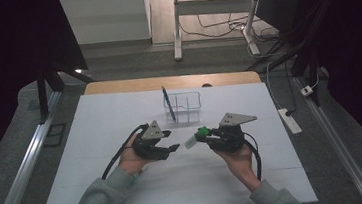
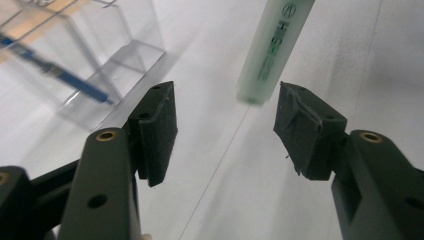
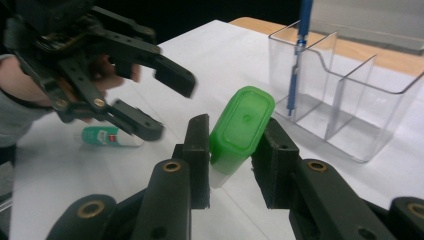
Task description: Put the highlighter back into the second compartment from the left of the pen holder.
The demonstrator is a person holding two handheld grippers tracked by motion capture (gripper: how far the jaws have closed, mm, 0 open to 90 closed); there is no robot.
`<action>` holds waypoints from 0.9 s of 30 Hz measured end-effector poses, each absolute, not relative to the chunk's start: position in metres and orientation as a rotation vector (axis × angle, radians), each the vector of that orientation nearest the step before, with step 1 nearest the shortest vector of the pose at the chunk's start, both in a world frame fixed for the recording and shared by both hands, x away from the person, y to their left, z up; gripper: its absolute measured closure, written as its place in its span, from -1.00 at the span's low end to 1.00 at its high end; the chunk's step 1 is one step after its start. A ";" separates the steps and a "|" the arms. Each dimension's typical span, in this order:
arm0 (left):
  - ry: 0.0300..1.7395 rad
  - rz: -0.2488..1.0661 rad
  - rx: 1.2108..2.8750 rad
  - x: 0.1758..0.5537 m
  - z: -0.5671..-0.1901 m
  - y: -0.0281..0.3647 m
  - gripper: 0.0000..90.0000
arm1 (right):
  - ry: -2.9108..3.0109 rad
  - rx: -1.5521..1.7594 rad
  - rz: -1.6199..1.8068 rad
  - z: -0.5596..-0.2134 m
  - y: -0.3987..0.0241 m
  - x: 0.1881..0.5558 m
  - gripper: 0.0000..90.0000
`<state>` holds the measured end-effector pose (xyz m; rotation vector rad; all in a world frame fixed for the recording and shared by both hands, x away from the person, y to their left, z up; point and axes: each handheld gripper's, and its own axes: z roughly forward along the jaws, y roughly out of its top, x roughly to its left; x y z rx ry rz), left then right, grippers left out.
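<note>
A highlighter [image 3: 242, 125] with a green cap and a pale green barrel is held above the white table sheet [image 1: 120, 113]. My right gripper [image 3: 232, 150] is shut on its capped end, one pad on each side of the cap. In the high view the highlighter [image 1: 195, 138] points left toward my left gripper [image 1: 171, 139]. The barrel's free end [image 2: 272, 50] hangs just ahead of my left gripper [image 2: 225, 130], whose jaws stand open with nothing between them. From the right gripper view, the left gripper [image 3: 160, 100] is a short way to the left of the cap.
A clear plastic organizer [image 1: 183, 107] with several compartments stands at the back middle, with a blue pen [image 1: 168, 104] upright in its left compartment. A small green and white tube [image 3: 107, 136] lies on the sheet below the left gripper. The table's wooden far edge [image 1: 167, 82] lies behind the organizer.
</note>
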<state>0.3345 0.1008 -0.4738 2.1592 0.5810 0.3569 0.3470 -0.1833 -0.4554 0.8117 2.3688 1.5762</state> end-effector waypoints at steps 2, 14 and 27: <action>0.603 0.356 2.152 0.332 -0.473 0.109 -0.09 | 2.364 0.815 1.575 -0.454 -0.185 0.347 0.54; 0.685 0.368 2.147 0.317 -0.472 0.143 -0.16 | 2.320 0.811 1.584 -0.447 -0.190 0.350 0.54; 0.760 0.378 2.143 0.293 -0.483 0.174 -0.20 | 2.271 0.811 1.599 -0.433 -0.198 0.353 0.54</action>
